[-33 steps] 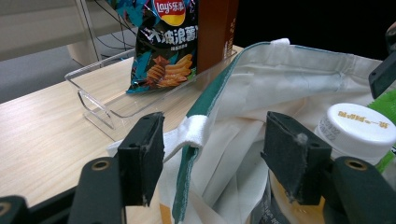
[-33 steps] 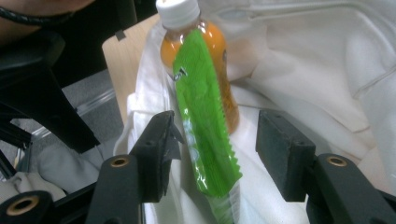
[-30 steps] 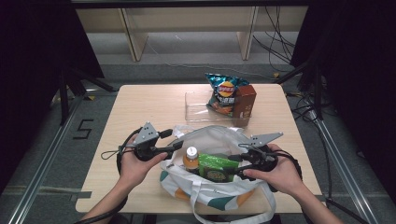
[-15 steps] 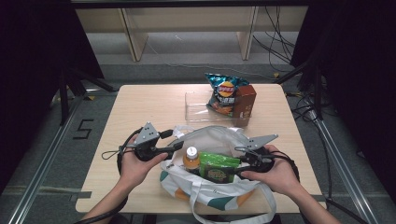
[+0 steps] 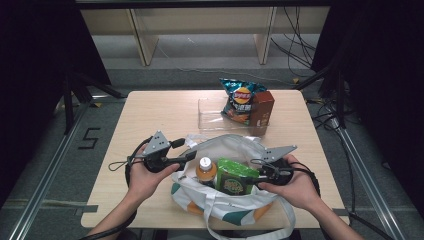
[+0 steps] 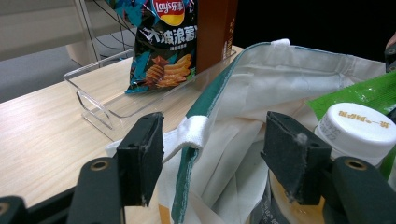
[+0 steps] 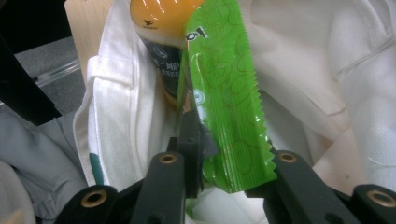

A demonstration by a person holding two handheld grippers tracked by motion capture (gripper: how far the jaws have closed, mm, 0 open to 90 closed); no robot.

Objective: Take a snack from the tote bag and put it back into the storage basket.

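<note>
chips bag [image 5: 240,98] & brown box [image 5: 262,107] in clear tray [image 5: 210,114], far table edge

One tote bag [image 5: 235,200] is lying on one table [image 5: 160,115]. One bottle [image 5: 205,170] and one green packet [image 5: 235,177] are sitting in the bag. One clear tray [image 5: 212,112] is standing behind it, holding one chip bag [image 5: 239,99] and one brown box [image 5: 262,107]. Two grippers are showing, left [image 5: 189,156] and right [image 5: 256,176], each in one of two hands.
</note>
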